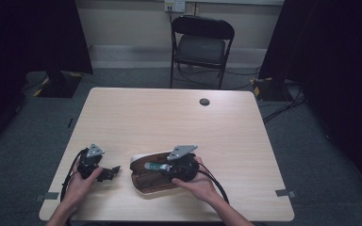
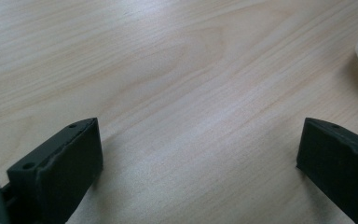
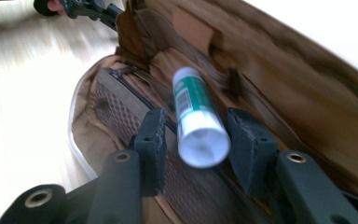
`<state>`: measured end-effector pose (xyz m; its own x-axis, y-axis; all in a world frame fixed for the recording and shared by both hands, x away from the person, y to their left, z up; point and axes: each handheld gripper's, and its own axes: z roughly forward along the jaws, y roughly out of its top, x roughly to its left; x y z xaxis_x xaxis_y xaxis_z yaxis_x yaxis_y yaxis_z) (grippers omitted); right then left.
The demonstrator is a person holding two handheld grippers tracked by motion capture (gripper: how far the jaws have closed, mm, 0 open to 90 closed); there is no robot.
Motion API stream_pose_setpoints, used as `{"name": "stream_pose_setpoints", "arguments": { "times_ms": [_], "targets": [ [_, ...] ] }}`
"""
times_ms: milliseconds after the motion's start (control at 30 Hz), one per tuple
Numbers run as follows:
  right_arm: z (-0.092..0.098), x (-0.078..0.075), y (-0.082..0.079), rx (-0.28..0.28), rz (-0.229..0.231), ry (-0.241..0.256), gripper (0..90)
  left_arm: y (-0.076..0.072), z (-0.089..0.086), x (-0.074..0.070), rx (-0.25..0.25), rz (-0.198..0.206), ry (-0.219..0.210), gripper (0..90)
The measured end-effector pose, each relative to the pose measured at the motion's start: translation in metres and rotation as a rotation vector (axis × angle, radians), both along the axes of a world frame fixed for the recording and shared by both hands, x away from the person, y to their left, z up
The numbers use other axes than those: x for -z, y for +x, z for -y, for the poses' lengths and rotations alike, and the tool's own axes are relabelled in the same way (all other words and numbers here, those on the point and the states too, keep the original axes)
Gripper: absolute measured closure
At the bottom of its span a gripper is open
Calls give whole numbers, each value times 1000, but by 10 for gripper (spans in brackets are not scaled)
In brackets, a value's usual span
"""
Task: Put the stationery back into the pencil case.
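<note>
Lying in open brown pouch point(image 3: 279, 79) — green-and-white tube point(image 3: 196, 116), between right tool point(image 3: 200, 149) jaws

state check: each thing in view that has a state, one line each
Brown zip pouch with white shell: open, lying flat on the pale wooden table.
Green-and-white glue stick tube: between the jaws of the right hand-held gripper, over the pouch; contact unclear.
Left hand-held gripper: open, empty.
Black folding chair: unfolded, vacant.
</note>
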<state>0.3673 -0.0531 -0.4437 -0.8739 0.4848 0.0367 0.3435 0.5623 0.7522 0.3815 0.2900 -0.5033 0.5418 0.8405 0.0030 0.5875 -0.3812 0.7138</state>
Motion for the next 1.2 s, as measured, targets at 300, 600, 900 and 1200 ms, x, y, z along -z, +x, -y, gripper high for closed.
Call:
{"name": "stream_pose_setpoints", "arguments": {
  "times_ms": [300,600,900,1200],
  "targets": [
    [17,-1,-3,48,18,-17,549,0,0,0,0,0,0,0],
    [40,-2,-12,99,32,-5,535,0,0,0,-1,1,-1,2],
    [71,-6,-20,166,48,15,523,-2,1,0,-15,1,1,3],
    [109,-10,-17,262,45,62,455,-2,1,0,-16,1,-2,3]
  ]
}}
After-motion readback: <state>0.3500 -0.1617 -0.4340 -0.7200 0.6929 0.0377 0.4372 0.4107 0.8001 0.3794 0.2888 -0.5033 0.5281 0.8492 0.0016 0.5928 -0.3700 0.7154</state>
